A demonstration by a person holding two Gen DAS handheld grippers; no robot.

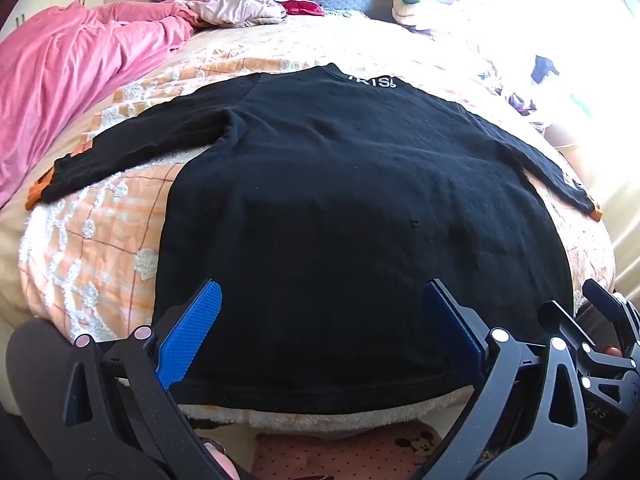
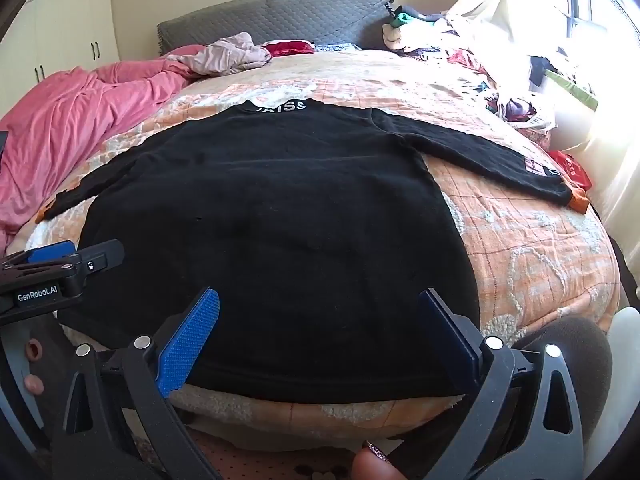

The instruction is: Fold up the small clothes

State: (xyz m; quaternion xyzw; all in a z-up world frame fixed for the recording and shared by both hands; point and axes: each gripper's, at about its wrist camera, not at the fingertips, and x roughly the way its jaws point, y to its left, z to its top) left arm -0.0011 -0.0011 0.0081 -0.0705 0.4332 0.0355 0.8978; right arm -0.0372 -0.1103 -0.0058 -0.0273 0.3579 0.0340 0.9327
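A black long-sleeved top (image 1: pixel 352 200) with orange cuffs and white letters at the collar lies spread flat on the bed, sleeves out to both sides; it also shows in the right wrist view (image 2: pixel 280 220). My left gripper (image 1: pixel 322 312) is open and empty above the top's hem, left of centre. My right gripper (image 2: pixel 318 320) is open and empty above the hem, to the right. The left gripper also shows at the left edge of the right wrist view (image 2: pixel 76 258). The right gripper shows at the right edge of the left wrist view (image 1: pixel 608 312).
The bed has an orange and white checked cover (image 2: pixel 532 248). A pink duvet (image 1: pixel 68 80) is heaped on the left. A pile of clothes (image 2: pixel 480 60) lies at the far right by the bright window. A grey headboard (image 2: pixel 280 16) stands behind.
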